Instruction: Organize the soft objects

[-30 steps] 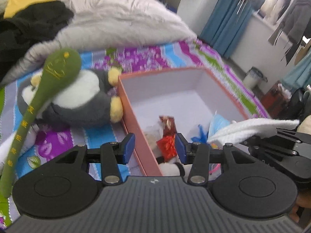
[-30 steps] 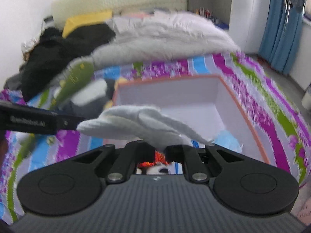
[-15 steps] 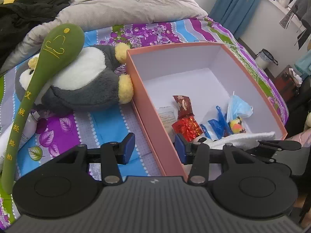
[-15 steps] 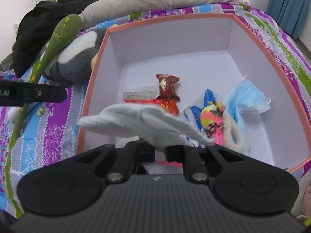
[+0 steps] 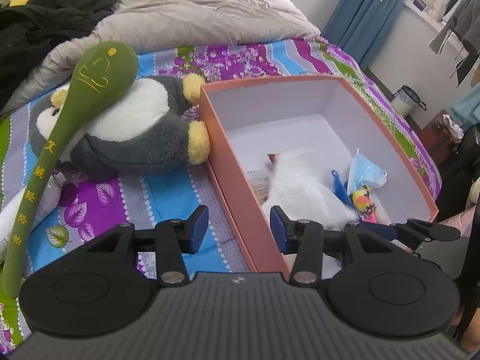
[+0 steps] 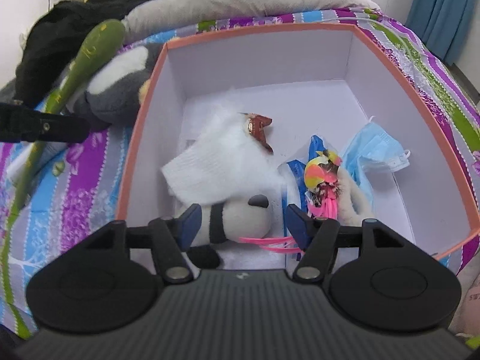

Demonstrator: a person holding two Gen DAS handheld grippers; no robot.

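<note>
An orange box (image 6: pixel 141 111) with white walls sits on the bedspread. A white cloth (image 6: pixel 219 165) drops blurred inside it, free of my right gripper (image 6: pixel 240 222), whose jaws are opening above a small panda plush (image 6: pixel 243 219). The cloth (image 5: pixel 300 180) also shows in the left wrist view, in the box (image 5: pixel 237 186). My left gripper (image 5: pixel 238 229) hangs open over the box's left wall, holding nothing. A grey penguin plush (image 5: pixel 135 135) lies left of the box with a green padded mallet (image 5: pixel 75 105) across it.
In the box lie a blue face mask (image 6: pixel 375 150), a red wrapper (image 6: pixel 258 126) and a pink and yellow feathered toy (image 6: pixel 321 177). A grey duvet (image 5: pixel 195 9) and black clothes (image 5: pixel 45 27) are piled at the bed's head. Blue curtains (image 5: pixel 360 15) hang at right.
My right gripper sank into the box and opened, letting go of the white cloth, which now falls onto the box's contents. My left gripper stayed open in place.
</note>
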